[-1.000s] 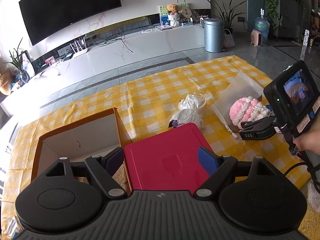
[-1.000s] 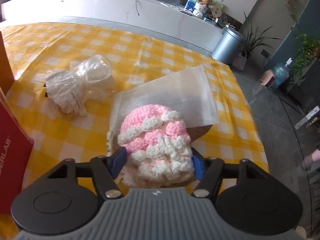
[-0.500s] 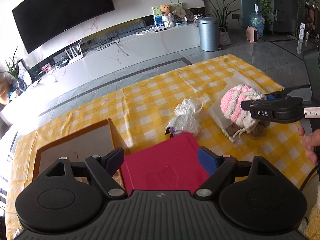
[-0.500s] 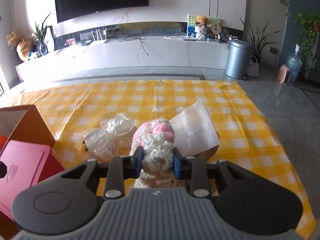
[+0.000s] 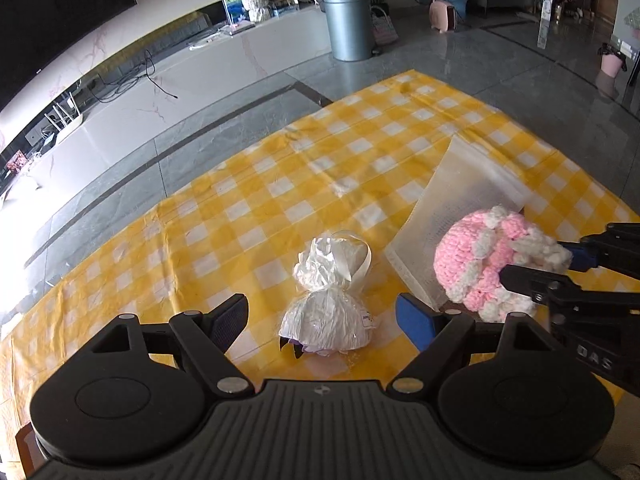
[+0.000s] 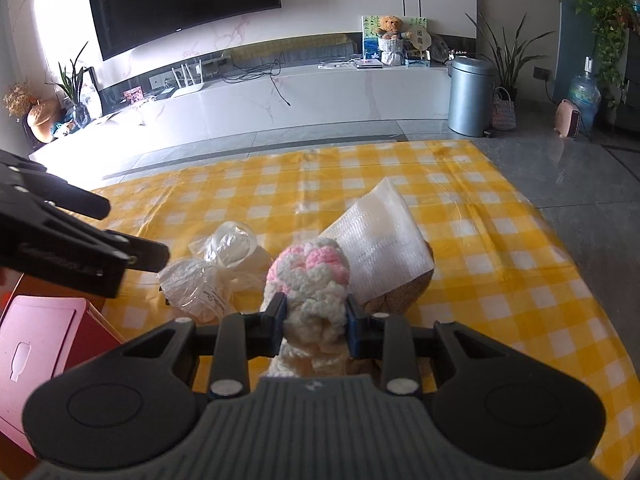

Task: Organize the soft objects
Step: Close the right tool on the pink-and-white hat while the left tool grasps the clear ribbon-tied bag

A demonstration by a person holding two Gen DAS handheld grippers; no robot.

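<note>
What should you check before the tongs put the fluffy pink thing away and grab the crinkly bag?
1. Right tongs pinch the pink and white crochet piece: ok, both pads press into the yarn.
2. Crochet piece is off the yellow checked cloth: cannot tell; its lower end is hidden behind the tongs.
3. Left tongs are free: ok, open with nothing between the pads.
4. Plastic-wrapped bundle lies in line for the left tongs: ok, straight ahead between the fingers, not yet touched.
5. White mesh bag is out of the way: ok, flat behind the crochet piece.
6. Red box is ready to receive: cannot tell; only its top shows.
</note>
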